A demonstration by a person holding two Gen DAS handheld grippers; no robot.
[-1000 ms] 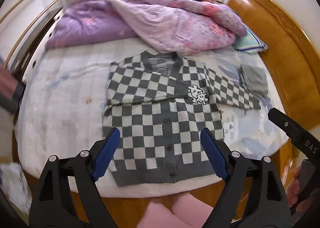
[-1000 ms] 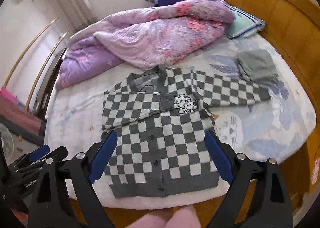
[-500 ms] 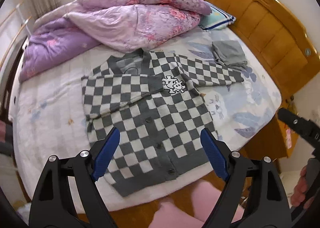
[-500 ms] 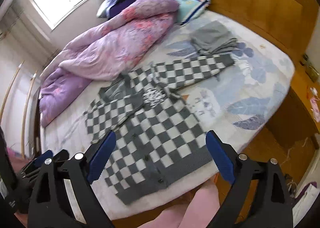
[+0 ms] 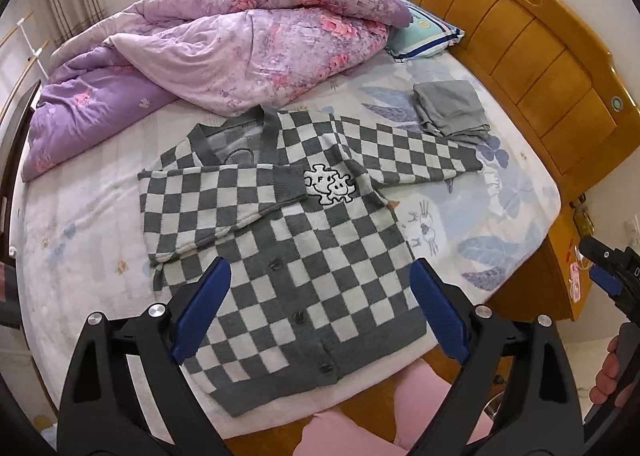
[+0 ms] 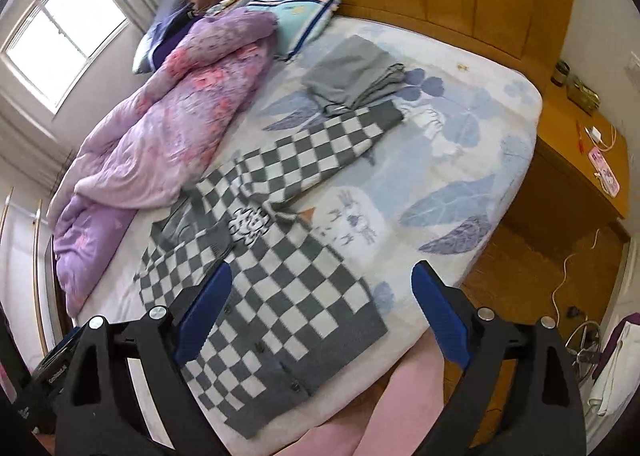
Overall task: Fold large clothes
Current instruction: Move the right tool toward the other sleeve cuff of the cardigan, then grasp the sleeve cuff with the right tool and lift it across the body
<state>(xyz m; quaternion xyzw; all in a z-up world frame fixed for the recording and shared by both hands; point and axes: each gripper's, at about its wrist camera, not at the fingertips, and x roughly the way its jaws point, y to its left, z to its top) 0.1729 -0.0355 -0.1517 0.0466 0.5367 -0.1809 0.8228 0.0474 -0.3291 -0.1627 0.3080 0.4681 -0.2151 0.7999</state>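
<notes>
you have swung both grippers toward the headboard side, left gripper jaws opening on nothing, right gripper released, with the cardigan flat on the bed, outstretched sleeve next.

bare sheet right of cardigan, quilt heaped behind, folded grey cloth touching sleeve cuff

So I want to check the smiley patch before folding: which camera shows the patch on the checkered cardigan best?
The left wrist view: the patch is sharp, near the centre, both faces readable, beside the folded sleeve's cuff. In the right wrist view the patch is motion-blurred and tilted, so only a white blotch with dark outlines shows.
</notes>
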